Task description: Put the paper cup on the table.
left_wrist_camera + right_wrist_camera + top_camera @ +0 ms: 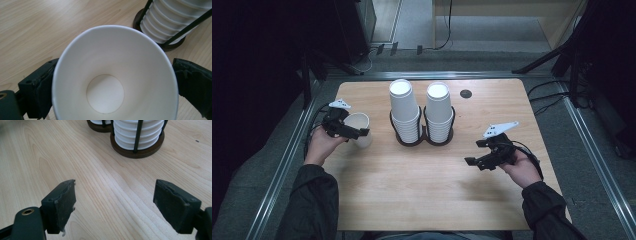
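A single white paper cup (pixel 358 123) stands upright on the wooden table (pixel 427 190) at the left. My left gripper (pixel 359 132) reaches around it from the left. In the left gripper view I look down into the cup (pixel 107 75), which keeps its round rim between the two pads (pixel 43 85) of my left gripper (pixel 113 63); the jaws stand wide beside its wall without squeezing it. My right gripper (pixel 475 152) hovers open over bare wood at the right, and nothing sits inside my right gripper (pixel 114 187).
Two tall stacks of upside-down white cups (pixel 404 107) (pixel 438 107) stand in a dark twin wire holder (pixel 422 141) at the table's middle back; one stack (pixel 137 132) lies ahead of the right gripper. A small black disc (pixel 466 93) sits near the far edge.
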The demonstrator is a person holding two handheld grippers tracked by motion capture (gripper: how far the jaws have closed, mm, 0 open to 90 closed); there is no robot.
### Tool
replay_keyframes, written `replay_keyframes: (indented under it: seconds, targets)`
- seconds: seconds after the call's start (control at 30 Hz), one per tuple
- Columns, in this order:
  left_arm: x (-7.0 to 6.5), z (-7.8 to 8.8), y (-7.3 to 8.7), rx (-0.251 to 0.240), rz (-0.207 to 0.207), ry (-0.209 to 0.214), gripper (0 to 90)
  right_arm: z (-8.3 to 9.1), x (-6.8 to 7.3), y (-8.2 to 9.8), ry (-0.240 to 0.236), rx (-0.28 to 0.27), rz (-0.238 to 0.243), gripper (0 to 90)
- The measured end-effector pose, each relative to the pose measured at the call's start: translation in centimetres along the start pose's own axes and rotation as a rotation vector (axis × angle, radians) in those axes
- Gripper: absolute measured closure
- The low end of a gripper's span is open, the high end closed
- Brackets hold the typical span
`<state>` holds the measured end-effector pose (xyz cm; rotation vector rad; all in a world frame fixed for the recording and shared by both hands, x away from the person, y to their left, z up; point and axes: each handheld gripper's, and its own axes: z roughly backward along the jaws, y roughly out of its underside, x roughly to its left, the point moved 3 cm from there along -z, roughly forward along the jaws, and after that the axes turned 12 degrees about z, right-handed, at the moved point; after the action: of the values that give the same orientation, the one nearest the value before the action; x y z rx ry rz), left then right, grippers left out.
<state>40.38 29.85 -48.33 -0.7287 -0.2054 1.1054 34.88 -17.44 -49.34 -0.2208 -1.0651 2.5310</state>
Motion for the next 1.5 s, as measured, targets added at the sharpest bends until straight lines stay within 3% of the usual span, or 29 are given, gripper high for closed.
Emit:
replay_keyframes:
  seconds: [0.17, 0.27, 0.43, 0.67, 0.77, 0.93, 0.97, 1.17, 1.33, 1.5]
  targets:
    - [0.1, 1.0, -0.3, -0.023, 0.021, 0.003, 0.0, -0.1, 0.1, 0.0, 0.007, 0.005, 0.005, 18.5]
    - [0.2, 1.6, -0.4, -0.034, 0.032, -0.033, 0.0, -0.1, 0.1, 0.0, 0.002, 0.008, 0.007, 18.4]
    - [0.3, 2.5, -0.5, -0.063, 0.056, -0.027, 0.0, -0.1, 0.0, 0.0, 0.0, 0.009, 0.005, 18.5]
    - [0.1, 3.9, -0.9, -0.064, 0.113, -0.052, 0.1, -0.3, 0.0, -0.2, -0.006, 0.017, 0.012, 18.4]
    - [-0.2, 4.4, -0.9, -0.082, 0.135, -0.059, 4.9, -0.4, -0.1, -0.3, -0.008, 0.015, 0.016, 18.4]
    - [-0.9, 5.0, -0.8, -0.091, 0.152, -0.031, 7.9, -0.7, -0.2, -0.7, -0.015, 0.012, 0.03, 18.5]
    - [-1.1, 5.1, -0.8, -0.093, 0.157, -0.027, 14.1, -0.8, -0.2, -0.7, -0.018, 0.012, 0.031, 18.4]
    - [-2.7, 5.4, -0.5, -0.085, 0.125, -0.019, 16.4, -1.2, -0.6, -1.2, -0.023, 0.019, 0.042, 18.4]
    - [-4.2, 5.8, -0.4, -0.115, 0.104, 0.058, 16.7, -1.4, -1.0, -1.6, -0.027, 0.012, 0.037, 18.5]
    - [-5.8, 5.7, -0.3, -0.114, 0.098, 0.043, 16.8, -1.8, -1.2, -2.0, -0.038, 0.014, 0.051, 18.4]
